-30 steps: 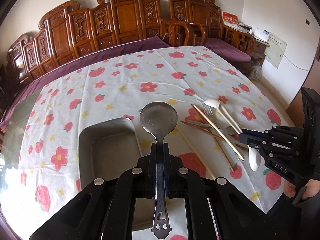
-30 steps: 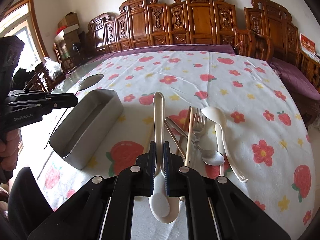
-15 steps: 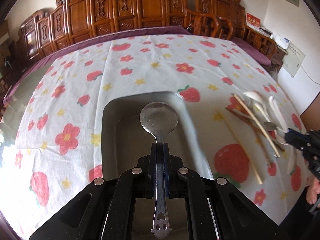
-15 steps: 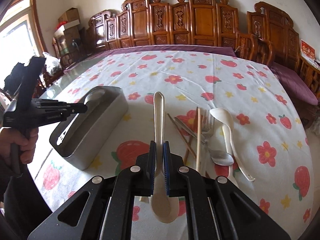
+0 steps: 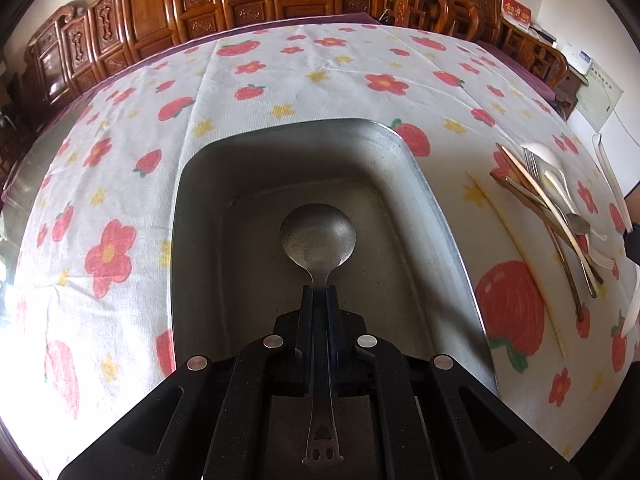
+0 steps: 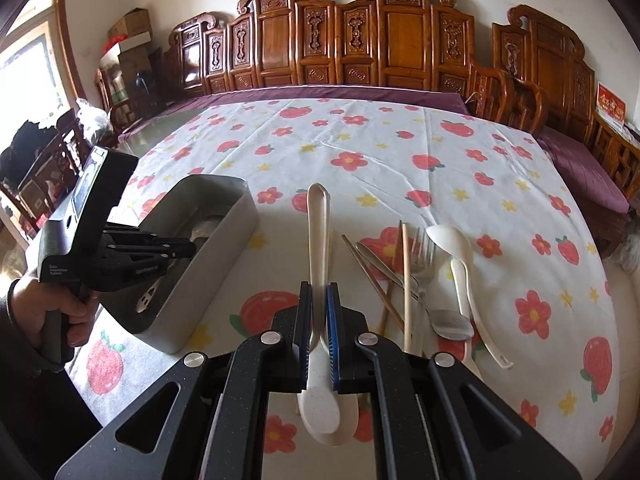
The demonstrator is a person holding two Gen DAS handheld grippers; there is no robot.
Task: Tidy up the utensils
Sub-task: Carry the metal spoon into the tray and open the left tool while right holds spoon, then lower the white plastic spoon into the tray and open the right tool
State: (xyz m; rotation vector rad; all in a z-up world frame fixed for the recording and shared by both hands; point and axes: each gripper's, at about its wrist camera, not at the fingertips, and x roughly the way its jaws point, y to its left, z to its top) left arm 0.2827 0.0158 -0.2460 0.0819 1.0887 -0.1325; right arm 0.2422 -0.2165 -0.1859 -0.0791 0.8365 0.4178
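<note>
My left gripper [image 5: 319,289] is shut on the handle of a metal spoon [image 5: 318,236] and holds its bowl low inside the grey metal box [image 5: 404,148]. The right wrist view shows the left gripper [image 6: 188,246] reaching over the box [image 6: 224,236]. My right gripper [image 6: 319,286] is shut on a cream plastic spoon [image 6: 318,216], handle pointing forward, held above the cloth right of the box. A pile of utensils [image 6: 420,272] lies on the cloth: chopsticks, a fork, a metal spoon and a cream spoon. The pile also shows in the left wrist view [image 5: 556,208].
The table wears a white cloth [image 6: 360,140] with red flowers and strawberries. One pale chopstick [image 5: 516,264] lies alone between box and pile. Carved wooden chairs [image 6: 400,40] line the far side. A purple cushion [image 6: 580,168] lies at the right.
My left gripper has carried the metal spoon from above the cloth over the box and down into it. My right gripper has held the cream spoon nearly still, drifting slightly.
</note>
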